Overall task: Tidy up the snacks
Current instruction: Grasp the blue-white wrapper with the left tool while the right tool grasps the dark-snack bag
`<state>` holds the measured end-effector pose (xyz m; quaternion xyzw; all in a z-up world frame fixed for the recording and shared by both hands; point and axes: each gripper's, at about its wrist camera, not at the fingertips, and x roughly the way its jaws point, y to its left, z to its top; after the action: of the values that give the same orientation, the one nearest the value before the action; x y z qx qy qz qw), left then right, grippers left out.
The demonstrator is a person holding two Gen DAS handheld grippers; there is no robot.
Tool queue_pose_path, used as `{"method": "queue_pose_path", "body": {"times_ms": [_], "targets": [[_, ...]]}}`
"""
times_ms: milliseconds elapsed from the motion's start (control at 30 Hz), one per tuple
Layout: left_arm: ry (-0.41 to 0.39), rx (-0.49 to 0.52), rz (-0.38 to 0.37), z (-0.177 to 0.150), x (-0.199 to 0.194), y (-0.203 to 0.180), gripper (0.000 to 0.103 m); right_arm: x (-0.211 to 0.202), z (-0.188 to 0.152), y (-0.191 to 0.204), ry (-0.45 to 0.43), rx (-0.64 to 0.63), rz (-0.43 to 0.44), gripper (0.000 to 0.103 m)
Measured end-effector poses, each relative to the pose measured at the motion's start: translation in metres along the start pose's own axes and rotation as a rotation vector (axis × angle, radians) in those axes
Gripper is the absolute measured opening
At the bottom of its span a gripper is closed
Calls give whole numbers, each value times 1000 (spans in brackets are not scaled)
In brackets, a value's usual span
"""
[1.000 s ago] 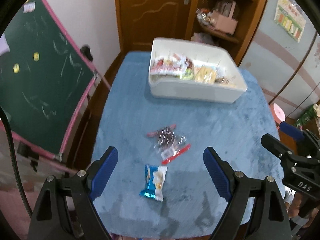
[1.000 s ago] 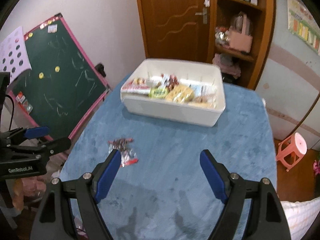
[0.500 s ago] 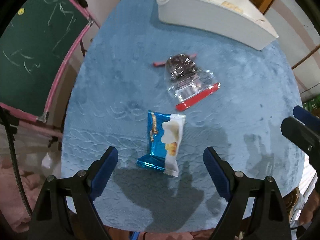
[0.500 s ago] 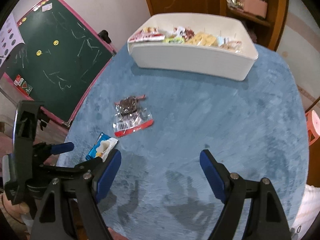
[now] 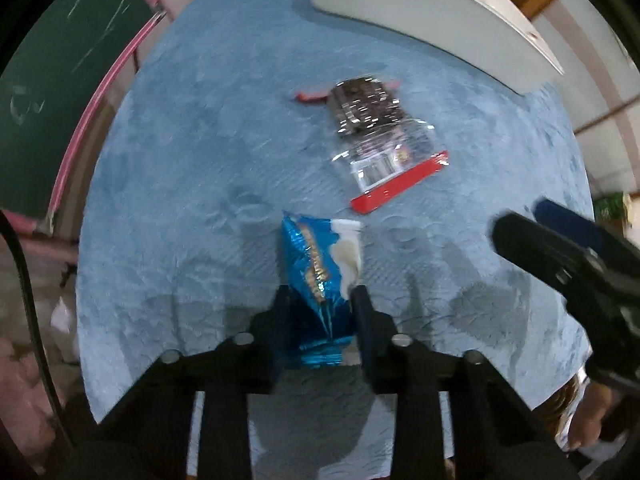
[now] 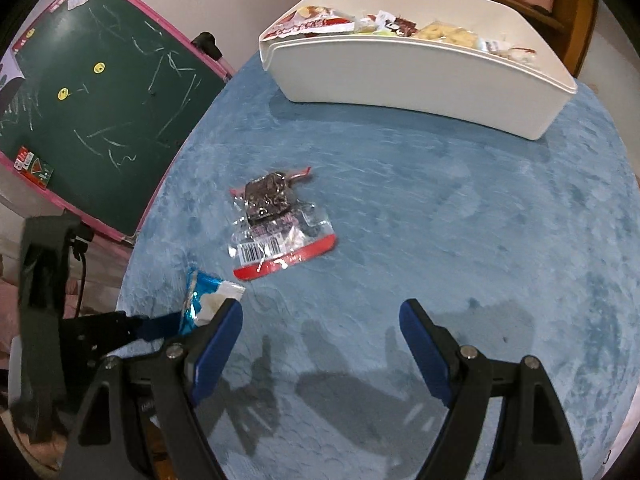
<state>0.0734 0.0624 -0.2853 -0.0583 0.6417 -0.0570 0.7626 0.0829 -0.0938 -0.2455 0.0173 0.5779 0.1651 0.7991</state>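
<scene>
Blue plush cloth covers the desk (image 6: pixel 460 216), which fills most of both views, with a green chalkboard (image 6: pixel 100 112) in a pink frame leaning beside its left edge and a wooden door and shelves behind.

At the far end of the desk stands a long white bin (image 6: pixel 420 72). It already holds a row of packets, red-and-white wrappers at one end and yellowish ones toward the other, so a good share of the sorting looks finished.

Two snacks remain outside it. A clear packet with a red strip (image 6: pixel 280 232), dark pieces showing through it and a barcode on its face, lies flat near the middle of the desk, well apart from the bin and untouched.

Just nearer the camera is a blue-and-white snack packet (image 5: pixel 320 276). The left gripper (image 5: pixel 320 312) has just been closing its jaws, and they now pinch the packet's near end from both sides; its far end still looks to lie on the cloth, so the lift is judged not yet begun.

The right gripper (image 6: pixel 320 336) hangs above bare cloth with its jaws spread wide and nothing between them, the clear packet lying ahead of it.

What is left, by this reading: carry the blue packet to the bin, then collect the clear one.
</scene>
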Motion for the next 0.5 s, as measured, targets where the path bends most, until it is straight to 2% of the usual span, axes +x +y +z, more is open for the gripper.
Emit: {"method": "queue_pose_path", "body": {"times_ms": [100, 400, 500], "targets": [[-27, 29, 39, 7, -5, -1, 25, 7, 9, 4, 6, 1, 9, 82], [-47, -19, 55, 44, -17, 39, 24, 30, 37, 19, 32, -11, 30, 82], [-45, -32, 55, 48, -15, 46, 24, 43, 48, 24, 46, -12, 38, 82]]}}
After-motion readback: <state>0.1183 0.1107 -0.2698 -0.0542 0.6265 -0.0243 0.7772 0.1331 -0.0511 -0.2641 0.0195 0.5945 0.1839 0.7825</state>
